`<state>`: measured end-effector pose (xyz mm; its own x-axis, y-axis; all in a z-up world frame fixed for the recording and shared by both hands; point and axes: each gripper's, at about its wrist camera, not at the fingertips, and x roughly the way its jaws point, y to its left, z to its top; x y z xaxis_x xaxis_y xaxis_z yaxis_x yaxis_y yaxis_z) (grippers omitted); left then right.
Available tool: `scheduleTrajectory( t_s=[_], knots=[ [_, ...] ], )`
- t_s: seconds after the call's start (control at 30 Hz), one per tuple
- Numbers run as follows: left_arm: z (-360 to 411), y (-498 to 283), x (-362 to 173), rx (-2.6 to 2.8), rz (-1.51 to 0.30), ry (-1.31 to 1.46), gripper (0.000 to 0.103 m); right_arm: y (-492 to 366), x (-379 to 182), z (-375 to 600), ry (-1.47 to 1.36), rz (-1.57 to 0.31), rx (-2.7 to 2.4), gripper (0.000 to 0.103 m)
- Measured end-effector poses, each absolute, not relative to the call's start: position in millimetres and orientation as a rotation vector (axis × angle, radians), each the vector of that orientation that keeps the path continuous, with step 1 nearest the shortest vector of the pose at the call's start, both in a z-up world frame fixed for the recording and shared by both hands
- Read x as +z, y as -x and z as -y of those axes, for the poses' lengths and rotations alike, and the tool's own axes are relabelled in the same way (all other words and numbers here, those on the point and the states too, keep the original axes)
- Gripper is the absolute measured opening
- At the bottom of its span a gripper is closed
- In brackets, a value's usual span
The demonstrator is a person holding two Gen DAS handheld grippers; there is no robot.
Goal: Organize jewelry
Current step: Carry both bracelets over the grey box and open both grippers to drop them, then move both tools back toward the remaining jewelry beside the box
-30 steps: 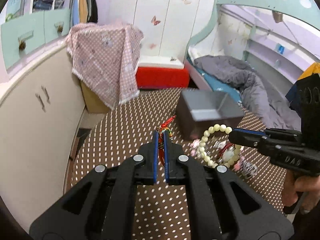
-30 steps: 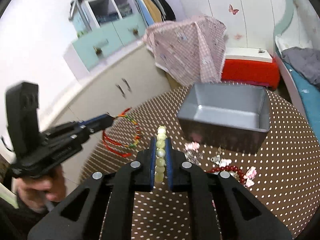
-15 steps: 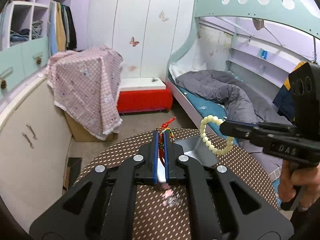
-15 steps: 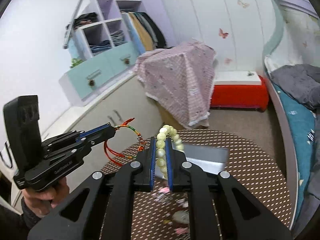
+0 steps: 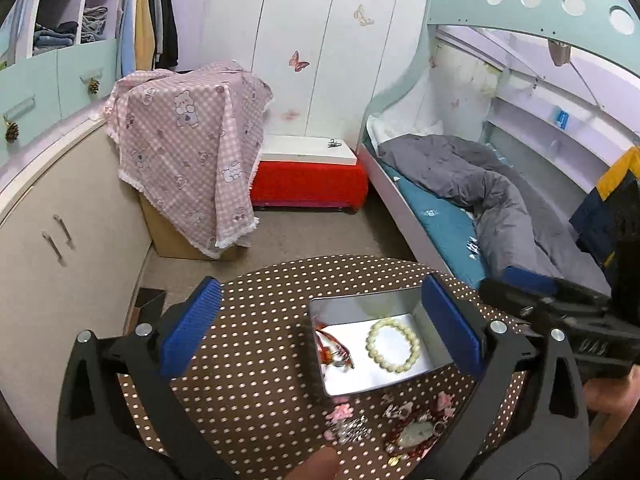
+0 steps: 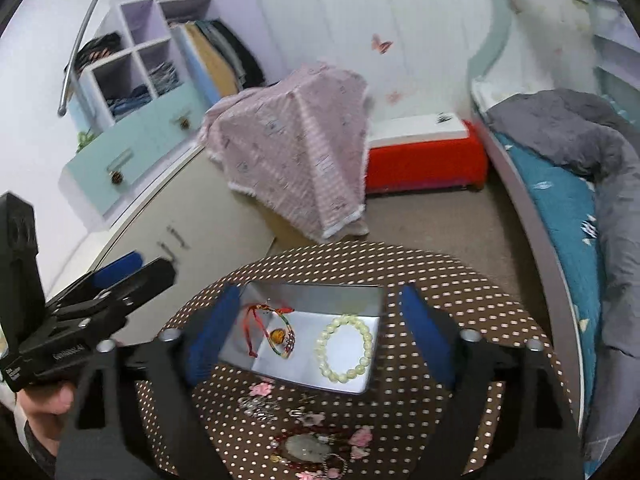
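A grey metal box [image 5: 362, 304] [image 6: 312, 294] stands on the round brown polka-dot table [image 5: 260, 360] [image 6: 440, 396]. Inside it lie a pale bead bracelet [image 5: 393, 345] [image 6: 345, 348] and a red string bracelet with a charm [image 5: 334, 350] [image 6: 272, 330]. My left gripper [image 5: 320, 324] is open wide and empty, held above the box. My right gripper [image 6: 320, 332] is open wide and empty, also above the box. Each gripper shows in the other's view, the right one [image 5: 560, 312] at the right, the left one [image 6: 92, 304] at the left.
Loose jewelry lies on the table in front of the box: pink flower pieces [image 6: 262, 390], silver items [image 6: 256, 404] and a red bead strand with a pale pendant [image 6: 304, 446] [image 5: 412, 434]. A cabinet [image 5: 60, 240] stands left, a bed [image 5: 460, 200] right.
Both grippers have opened and let go of their bracelets. The bead bracelet and the red string bracelet now lie inside the grey box. Both grippers rose and tilted down over the table.
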<state>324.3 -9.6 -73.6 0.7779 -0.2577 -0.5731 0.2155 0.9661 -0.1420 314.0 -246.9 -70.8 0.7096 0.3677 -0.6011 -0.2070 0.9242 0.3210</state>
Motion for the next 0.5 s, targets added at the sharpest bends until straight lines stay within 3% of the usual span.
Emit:
scheduleTrajectory(
  t_s=[0.5],
  knots=[
    [-29, -263, -62, -0.213, -0.553, 0.058, 0.097, -245, -44, 251, -0.186, -0.622, 0.145, 0.096]
  ],
)
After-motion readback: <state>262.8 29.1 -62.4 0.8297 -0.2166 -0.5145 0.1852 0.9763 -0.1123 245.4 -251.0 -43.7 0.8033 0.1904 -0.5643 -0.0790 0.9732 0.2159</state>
